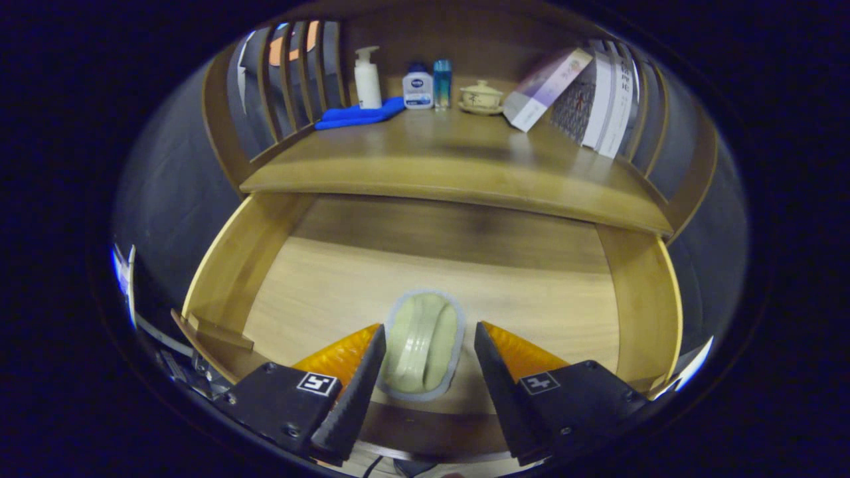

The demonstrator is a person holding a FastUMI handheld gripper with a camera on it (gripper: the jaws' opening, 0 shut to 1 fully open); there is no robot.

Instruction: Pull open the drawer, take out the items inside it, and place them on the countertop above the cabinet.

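Drawer (pixel 312 279) pulled open, pale oval item (pixel 422 344) between spread gripper (pixel 425 355) fingers, untouched, countertop (pixel 458 166) at 12 o'clock.

Dim warm light (shadowed drawer (pixel 431 265)), fisheye-bent edges

Gripper (pixel 425 345) body — two dark blocky finger mounts, one at 7 o'clock, one at 5. Each carries a small square black-and-white fiducial tag on its top face. Screw heads visible near the corners of both blocks. Fingers taper to wedge tips, inner faces ribbed — fingers stand apart. Thin dark cable at 6 o'clock under the mounts.
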